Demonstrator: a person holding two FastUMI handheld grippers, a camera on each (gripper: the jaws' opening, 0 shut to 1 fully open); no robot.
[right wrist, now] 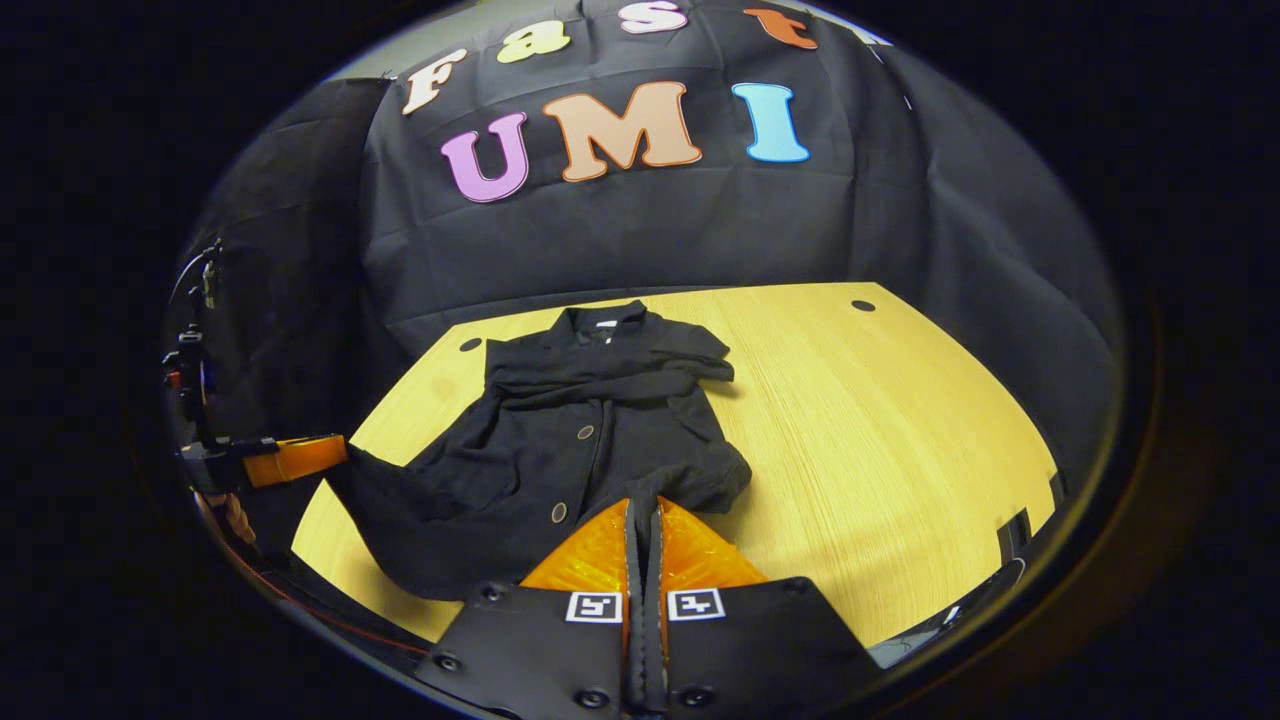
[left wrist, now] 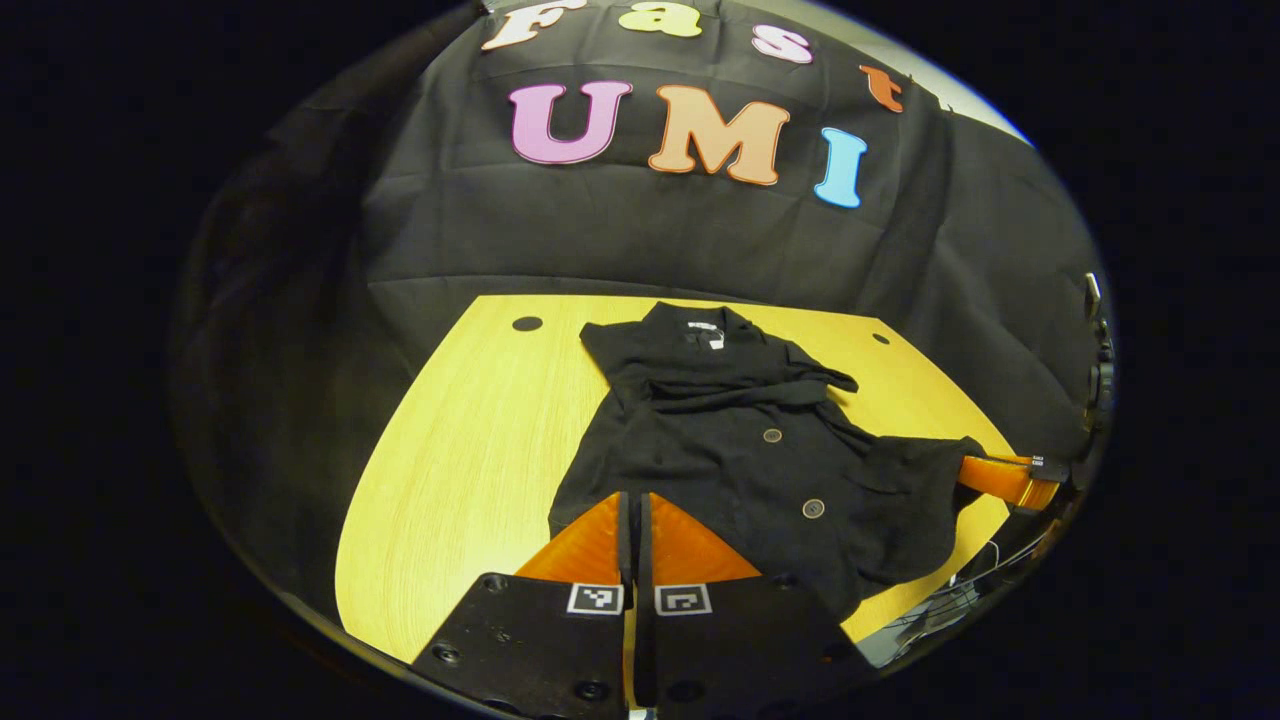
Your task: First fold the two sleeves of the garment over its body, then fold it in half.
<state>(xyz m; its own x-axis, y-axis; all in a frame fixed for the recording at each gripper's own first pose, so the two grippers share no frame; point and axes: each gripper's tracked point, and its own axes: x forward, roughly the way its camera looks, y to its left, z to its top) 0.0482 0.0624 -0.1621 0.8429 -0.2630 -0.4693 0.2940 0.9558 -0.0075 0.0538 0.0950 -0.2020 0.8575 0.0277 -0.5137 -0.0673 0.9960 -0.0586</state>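
Black shirt (left wrist: pixel 740 440): flat on wooden table (left wrist: pixel 470 460), sleeves folded across chest, collar at 12 o'clock.
Left gripper (left wrist: pixel 634 520): fingers together, pinching hem.
Right gripper (right wrist: pixel 645 525): fingers together, pinching hem.

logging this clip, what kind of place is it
Likely a recording booth, not a home: a black cloth wall backs a bare wooden table, with one black garment laid out and both grippers at its near hem.

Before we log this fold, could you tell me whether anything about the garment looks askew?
Yes. The garment lies crooked on the table, bunched across the chest, and both bottom corners are pinched by the shut left gripper and right gripper.
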